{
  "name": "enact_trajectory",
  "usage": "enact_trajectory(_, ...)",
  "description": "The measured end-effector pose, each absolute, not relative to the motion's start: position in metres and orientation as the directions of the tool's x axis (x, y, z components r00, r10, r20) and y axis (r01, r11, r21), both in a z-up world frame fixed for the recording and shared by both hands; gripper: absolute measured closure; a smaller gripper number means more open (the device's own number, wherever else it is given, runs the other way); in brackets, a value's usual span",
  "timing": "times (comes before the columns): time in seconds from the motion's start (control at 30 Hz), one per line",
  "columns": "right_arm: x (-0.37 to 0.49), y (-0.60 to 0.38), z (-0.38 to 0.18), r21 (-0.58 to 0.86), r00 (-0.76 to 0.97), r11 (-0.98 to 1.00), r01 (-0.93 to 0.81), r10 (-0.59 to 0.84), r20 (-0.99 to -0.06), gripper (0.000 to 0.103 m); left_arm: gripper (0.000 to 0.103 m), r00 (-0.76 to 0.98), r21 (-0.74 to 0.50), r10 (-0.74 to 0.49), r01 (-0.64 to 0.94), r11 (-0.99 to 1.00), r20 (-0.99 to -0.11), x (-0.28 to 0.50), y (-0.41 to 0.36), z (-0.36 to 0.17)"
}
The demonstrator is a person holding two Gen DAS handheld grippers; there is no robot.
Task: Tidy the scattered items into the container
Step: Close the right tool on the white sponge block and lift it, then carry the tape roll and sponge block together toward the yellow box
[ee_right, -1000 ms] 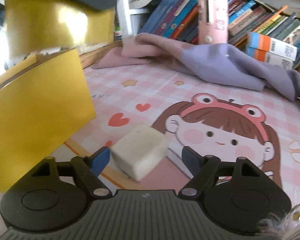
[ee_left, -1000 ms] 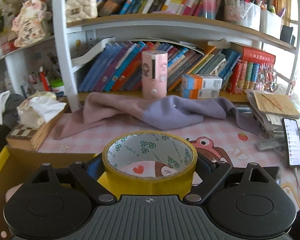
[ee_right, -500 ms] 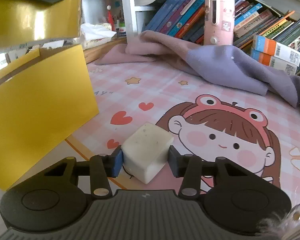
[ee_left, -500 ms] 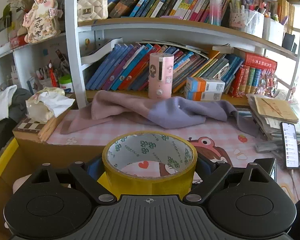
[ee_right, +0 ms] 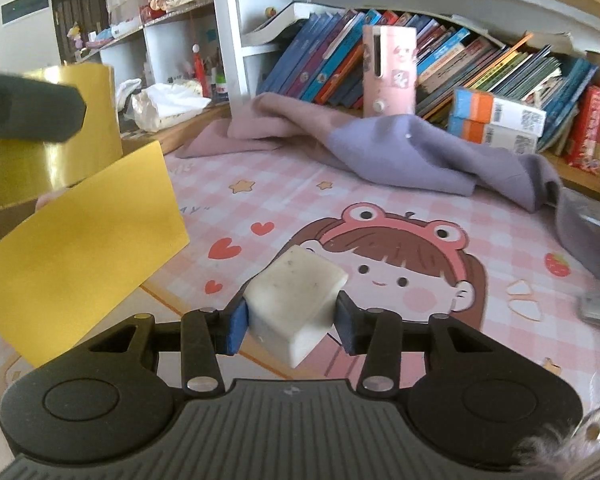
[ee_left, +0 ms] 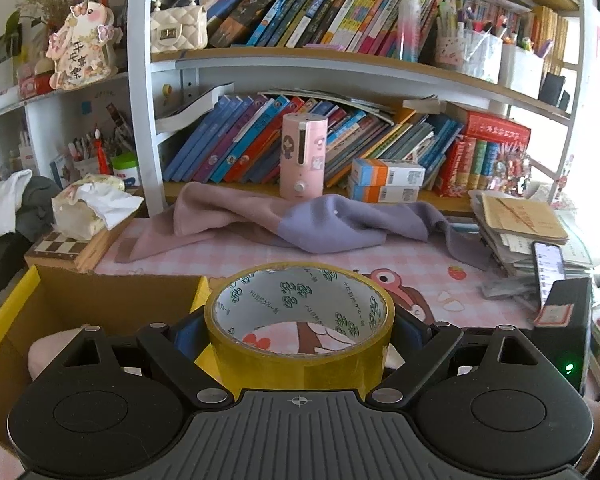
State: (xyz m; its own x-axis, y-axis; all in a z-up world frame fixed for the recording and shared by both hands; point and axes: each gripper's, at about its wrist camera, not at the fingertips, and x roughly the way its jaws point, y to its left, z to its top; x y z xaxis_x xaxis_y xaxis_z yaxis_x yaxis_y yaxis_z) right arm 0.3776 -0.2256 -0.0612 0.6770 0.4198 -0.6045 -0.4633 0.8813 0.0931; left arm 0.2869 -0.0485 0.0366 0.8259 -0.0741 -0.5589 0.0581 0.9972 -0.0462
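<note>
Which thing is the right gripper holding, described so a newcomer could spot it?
Start at the pink checked desk mat with the cartoon girl. Over her hair, the right gripper clamps an off-white speckled block. It is the only pale cube-like piece; the tape roll is yellow and round.

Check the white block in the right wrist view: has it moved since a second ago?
Yes. The white block, gripped by the right tool, has lifted off the cartoon mat, up toward the girl's face.

left gripper [ee_left: 300,332]: black ribbed body, two round discs, blue pads, silver screws, white crosshair mark
right gripper [ee_right: 291,320]: same black ribbed body, two round discs, blue pads [ee_right: 236,328], silver screws, grey fur trim at its lower right corner
</note>
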Motion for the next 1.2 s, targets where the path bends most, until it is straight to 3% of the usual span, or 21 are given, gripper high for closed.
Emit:
enact_trajectory(0.57, 0.270, -0.244, 0.007, 0.075, 0.729, 0.921, -0.383, 0.351, -0.588, 0.061, 0.011, 0.821, -0.126, -0.221, 0.182, 0.975, -0.526, 0.215, -0.031, 0.049)
enact_trajectory(1.2, 0.142, -0.185, 0.026, 0.059, 0.777, 0.973, -0.224, 0.215, -0.591, 0.061, 0.011, 0.778, -0.163, -0.356, 0.319, 0.934, -0.517, 0.110, 0.031, 0.040)
